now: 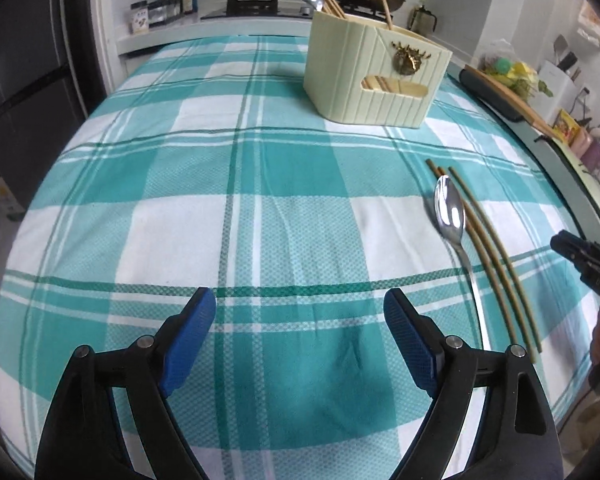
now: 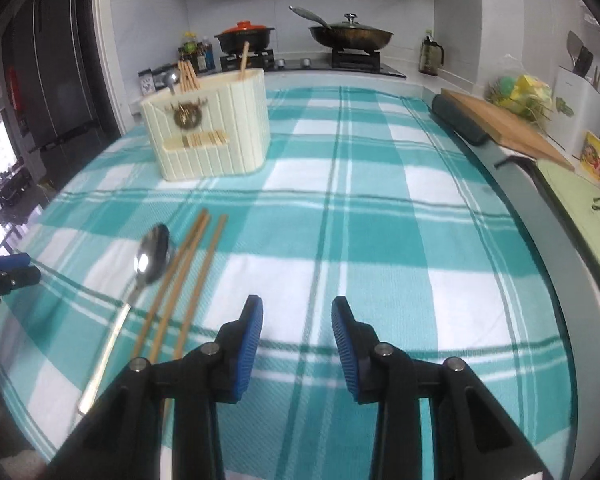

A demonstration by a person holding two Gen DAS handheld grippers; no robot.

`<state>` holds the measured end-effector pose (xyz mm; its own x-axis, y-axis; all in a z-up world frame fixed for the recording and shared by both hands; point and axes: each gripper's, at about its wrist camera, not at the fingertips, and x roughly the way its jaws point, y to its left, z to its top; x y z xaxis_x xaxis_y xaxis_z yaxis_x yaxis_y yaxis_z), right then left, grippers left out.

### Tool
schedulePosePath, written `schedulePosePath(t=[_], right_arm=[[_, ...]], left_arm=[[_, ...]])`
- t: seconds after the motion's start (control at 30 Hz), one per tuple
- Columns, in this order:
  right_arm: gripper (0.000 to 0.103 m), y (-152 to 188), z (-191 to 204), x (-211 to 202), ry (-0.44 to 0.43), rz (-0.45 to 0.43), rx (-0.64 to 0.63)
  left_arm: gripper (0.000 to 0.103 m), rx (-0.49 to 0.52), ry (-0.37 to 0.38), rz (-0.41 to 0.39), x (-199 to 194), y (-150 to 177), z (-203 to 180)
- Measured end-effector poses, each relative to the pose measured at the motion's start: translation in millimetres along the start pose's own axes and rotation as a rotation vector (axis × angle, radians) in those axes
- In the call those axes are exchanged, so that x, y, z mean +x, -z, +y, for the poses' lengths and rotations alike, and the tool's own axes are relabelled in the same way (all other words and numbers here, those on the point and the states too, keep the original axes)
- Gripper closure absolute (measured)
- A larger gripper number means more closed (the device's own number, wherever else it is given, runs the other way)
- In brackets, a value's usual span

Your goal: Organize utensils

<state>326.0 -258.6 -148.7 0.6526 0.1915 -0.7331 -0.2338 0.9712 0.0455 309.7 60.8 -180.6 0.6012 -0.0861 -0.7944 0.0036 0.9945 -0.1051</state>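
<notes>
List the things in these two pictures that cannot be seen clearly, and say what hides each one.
- Cream ribbed plastic utensil holder: its walls hide the lower ends of the wooden chopsticks and spoon standing inside, in both views.
- Three brown wooden chopsticks on the checked cloth: in the right wrist view, the right gripper covers their near ends.
- Shiny metal spoon: handle end blurred, right wrist view.
- Right gripper: cut off by the left wrist view's edge.

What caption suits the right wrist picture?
Open right gripper over checked tablecloth, spoon and chopsticks beside it, utensil holder beyond.
</notes>
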Motion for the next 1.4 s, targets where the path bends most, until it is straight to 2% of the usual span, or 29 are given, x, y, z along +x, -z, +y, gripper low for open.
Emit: schedulePosePath(t=[0.1, 0.27, 0.4, 0.6, 1.4], right_arm=[[0.067, 16.6, 0.8, 7.4, 0.05, 0.012, -0.033], [0.067, 20.8, -2.5, 16.9, 0.088, 0.025, -0.041], [0.067, 19.9, -11.1, 27.9, 0.084, 0.076, 0.003], [0.061, 19.9, -15.3, 30.8, 0.06, 0.073, 0.032], [0.058, 19.6, -14.9, 32.6, 0.057, 0.074, 0.026]], left_arm=[[0.016, 0.007, -0.034, -0.019, 11.7, 2.0, -2.1], [0.016, 0.001, -0.066, -0.014, 26.7, 0.6, 0.6], [0.011, 0.016, -0.072, -0.005, 31.2, -0.8, -1.0], [0.002, 0.051, -0.082, 0.024, 37.4, -1.2, -7.2], [0.0, 0.055, -0.08, 0.031, 38.9, -1.3, -8.3]])
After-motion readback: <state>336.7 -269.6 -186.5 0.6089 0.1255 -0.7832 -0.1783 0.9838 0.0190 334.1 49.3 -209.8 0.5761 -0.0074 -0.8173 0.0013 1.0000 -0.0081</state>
